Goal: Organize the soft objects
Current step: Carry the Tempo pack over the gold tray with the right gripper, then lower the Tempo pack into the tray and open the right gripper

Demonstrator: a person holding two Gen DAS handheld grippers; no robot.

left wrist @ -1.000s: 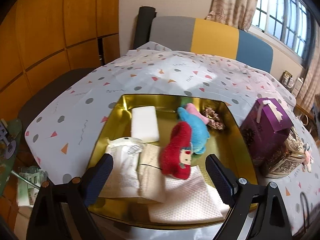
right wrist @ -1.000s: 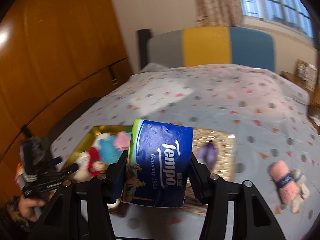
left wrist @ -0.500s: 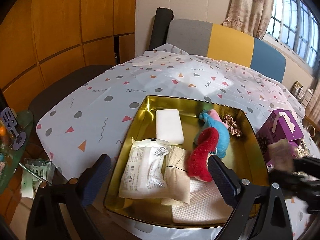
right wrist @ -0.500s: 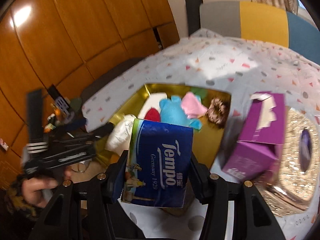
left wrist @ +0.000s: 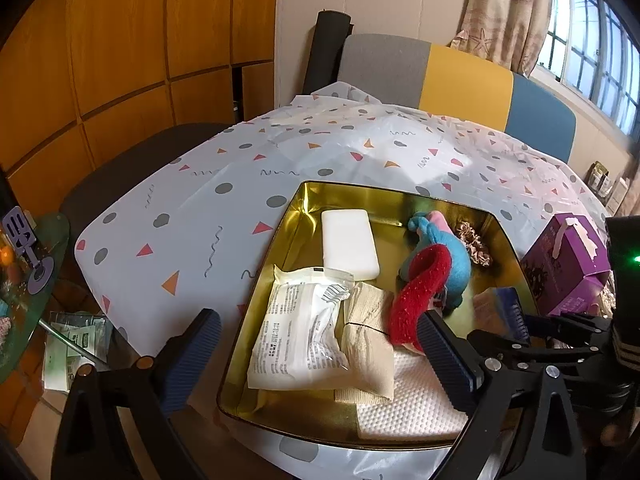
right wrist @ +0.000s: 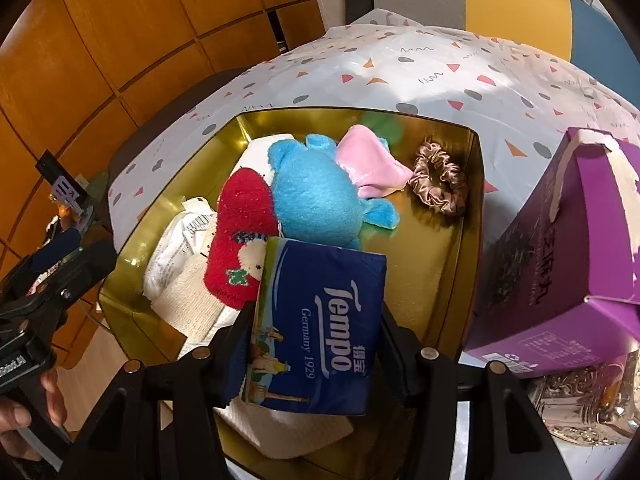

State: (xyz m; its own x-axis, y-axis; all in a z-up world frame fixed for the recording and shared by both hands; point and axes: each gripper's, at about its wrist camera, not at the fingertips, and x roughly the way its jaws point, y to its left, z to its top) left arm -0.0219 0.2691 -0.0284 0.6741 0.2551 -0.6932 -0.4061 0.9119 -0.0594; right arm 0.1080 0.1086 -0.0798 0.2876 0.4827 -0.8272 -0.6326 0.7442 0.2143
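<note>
The right gripper [right wrist: 316, 344] has its two black fingers closed on a dark blue soft tissue pack with white "Tempo" lettering [right wrist: 320, 328], one finger on each side of it. The pack is held upright above the near part of a shiny gold rectangular metal tray [right wrist: 470, 216]; whether it touches the tray floor cannot be told.

Just behind the pack lie a red fluffy sock with a white face pattern [right wrist: 240, 236] and a bright blue plush toy [right wrist: 316, 200], touching each other. A pink soft cloth piece [right wrist: 368, 162] lies beside the blue toy, and a brown satin scrunchie [right wrist: 440, 184] sits near the far right corner of the tray.

The left gripper [left wrist: 316, 360] is open, with its blue ribbed fingers [left wrist: 192, 356] wide apart and holding nothing, over the near left edge of the tray. Between them in the tray are a white printed plastic pouch [left wrist: 300, 332], a beige folded cloth [left wrist: 368, 340] and a white textured towel [left wrist: 412, 400]. A white rectangular sponge block [left wrist: 348, 242] lies further back.

The tray stands on a white tablecloth with coloured dots and triangles [left wrist: 208, 216]. A purple cardboard box [right wrist: 568, 248] stands just right of the tray.
</note>
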